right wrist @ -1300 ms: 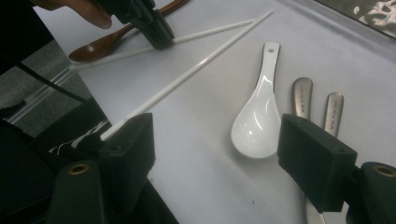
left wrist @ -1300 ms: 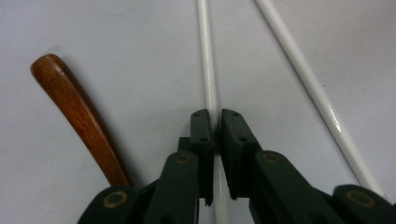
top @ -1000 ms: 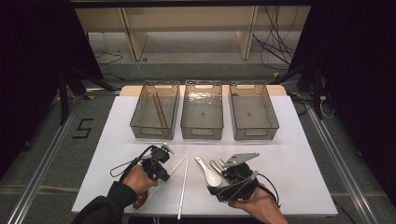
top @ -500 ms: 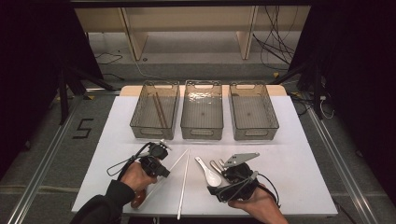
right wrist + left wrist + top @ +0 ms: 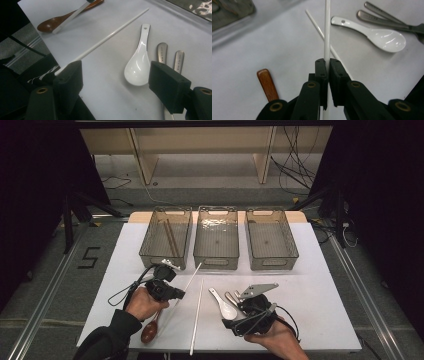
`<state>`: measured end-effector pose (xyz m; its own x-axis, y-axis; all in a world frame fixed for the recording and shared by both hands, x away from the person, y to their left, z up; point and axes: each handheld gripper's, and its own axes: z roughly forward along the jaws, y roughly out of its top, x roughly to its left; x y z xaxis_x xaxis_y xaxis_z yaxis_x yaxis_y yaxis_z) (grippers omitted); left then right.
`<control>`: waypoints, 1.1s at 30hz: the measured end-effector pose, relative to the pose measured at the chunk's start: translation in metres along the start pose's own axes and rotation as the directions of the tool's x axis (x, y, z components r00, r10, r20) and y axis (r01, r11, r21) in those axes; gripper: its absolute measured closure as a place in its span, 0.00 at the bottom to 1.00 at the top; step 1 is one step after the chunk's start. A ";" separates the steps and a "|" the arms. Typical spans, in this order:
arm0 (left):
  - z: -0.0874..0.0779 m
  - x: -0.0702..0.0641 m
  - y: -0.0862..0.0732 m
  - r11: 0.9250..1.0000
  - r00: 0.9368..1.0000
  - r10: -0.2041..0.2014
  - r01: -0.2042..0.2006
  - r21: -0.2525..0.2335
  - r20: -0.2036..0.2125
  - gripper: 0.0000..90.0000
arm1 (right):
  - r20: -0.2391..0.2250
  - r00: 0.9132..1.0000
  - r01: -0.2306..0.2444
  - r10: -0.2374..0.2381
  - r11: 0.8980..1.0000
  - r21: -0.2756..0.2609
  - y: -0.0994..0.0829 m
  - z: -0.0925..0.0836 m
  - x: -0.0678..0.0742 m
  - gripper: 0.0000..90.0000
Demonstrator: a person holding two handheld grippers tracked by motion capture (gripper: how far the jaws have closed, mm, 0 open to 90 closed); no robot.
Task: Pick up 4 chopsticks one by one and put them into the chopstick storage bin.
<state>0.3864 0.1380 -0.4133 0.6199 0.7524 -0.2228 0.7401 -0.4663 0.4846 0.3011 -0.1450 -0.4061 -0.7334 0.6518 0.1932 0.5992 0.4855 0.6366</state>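
From above, the white table [image 5: 320,285] carries three clear bins [image 5: 216,237] in a row at its far side; the left one has a dark stick lying in it. The left gripper [image 5: 176,295] sits near the front left, holding a white chopstick [image 5: 189,279] that slants up toward the bins. A second chopstick [image 5: 197,316] lies flat just to its right. A brown spoon [image 5: 149,330] rests by the left hand. The right gripper [image 5: 235,322] is at front right, beside a white spoon [image 5: 223,304].

In the left gripper view, the jaws are pinched tight on the chopstick [image 5: 327,30], which crosses over the second chopstick [image 5: 318,27]. The white spoon [image 5: 382,35] and two metal handles [image 5: 382,18] lie beyond; the brown spoon's handle [image 5: 267,85] is at left.

In the right gripper view, the jaws stand wide apart and hold nothing, with the white spoon [image 5: 138,62] on the table between them, metal handles [image 5: 162,52] just beside it.
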 end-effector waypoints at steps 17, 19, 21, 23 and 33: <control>-0.035 0.010 0.029 0.986 1.000 -0.015 0.015 -0.166 0.002 0.94 | -0.002 1.000 -0.002 0.002 1.000 -0.007 0.000 0.000 -0.001 0.31; -0.041 0.017 0.036 0.982 1.000 -0.026 0.025 -0.189 -0.001 0.94 | -0.003 1.000 -0.004 0.004 1.000 -0.009 0.000 0.000 -0.001 0.31; -0.048 0.024 0.043 0.974 0.999 -0.048 0.044 -0.222 -0.011 0.94 | -0.004 1.000 -0.004 0.003 1.000 -0.012 0.000 -0.001 -0.002 0.31; -0.055 0.031 0.050 0.970 0.998 -0.054 0.047 -0.240 -0.025 0.94 | -0.003 1.000 -0.006 0.005 1.000 -0.020 0.000 -0.001 -0.001 0.31; -0.074 0.067 0.089 0.953 0.991 -0.073 0.037 -0.301 -0.108 0.94 | -0.009 1.000 -0.006 0.006 1.000 -0.022 0.000 -0.002 -0.003 0.31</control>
<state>0.4745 0.1812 -0.3224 0.5324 0.8302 -0.1651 0.6498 -0.2759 0.7083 0.3021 -0.1482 -0.4050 -0.7324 0.6496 0.2037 0.5967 0.4685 0.6515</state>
